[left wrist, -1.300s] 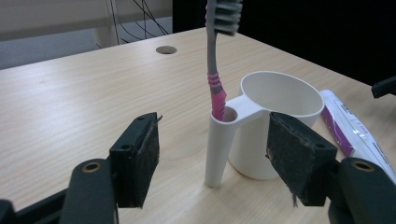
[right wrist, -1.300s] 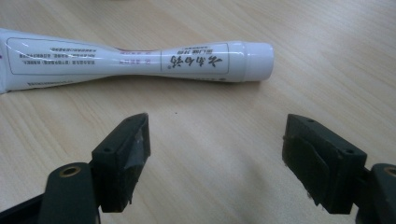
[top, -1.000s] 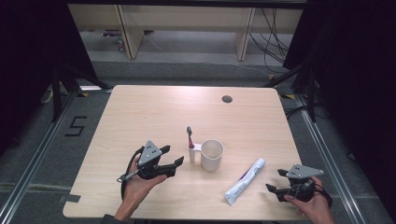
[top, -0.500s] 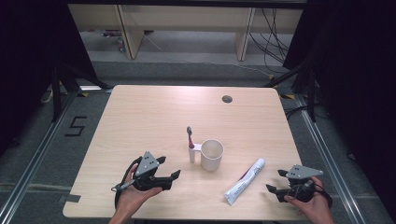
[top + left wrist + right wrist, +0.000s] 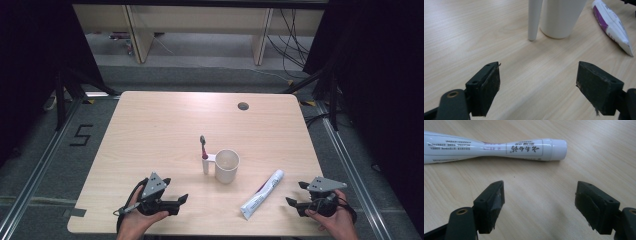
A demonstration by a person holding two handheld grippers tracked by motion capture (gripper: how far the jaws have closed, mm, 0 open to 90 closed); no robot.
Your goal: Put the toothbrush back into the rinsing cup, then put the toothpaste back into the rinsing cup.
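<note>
A white cup (image 5: 226, 166) stands mid-table, and a toothbrush (image 5: 203, 152) with a white handle and reddish neck stands upright against its left side. A white and purple toothpaste tube (image 5: 262, 194) lies to the cup's right, cap pointing away. My left gripper (image 5: 176, 190) is open near the front edge, left of the cup, with nothing in it. Its own view (image 5: 537, 82) faces the toothbrush handle (image 5: 534, 20), the cup (image 5: 562, 17) and the tube (image 5: 612, 25). My right gripper (image 5: 296, 193) is open just right of the tube. Its camera (image 5: 540, 202) faces the tube (image 5: 496, 147), which lies crosswise a little beyond the jaws.
The light wooden table (image 5: 165, 125) has a round cable hole (image 5: 243, 106) at the back right. Its front edge lies just under both hands. Beyond the table are grey floor, a taped "5" mark (image 5: 80, 135) at left and shelving legs at the back.
My left gripper has drawn back toward the table's front edge, away from the toothbrush, still open. The right gripper, cup, toothbrush and tube have stayed put.
</note>
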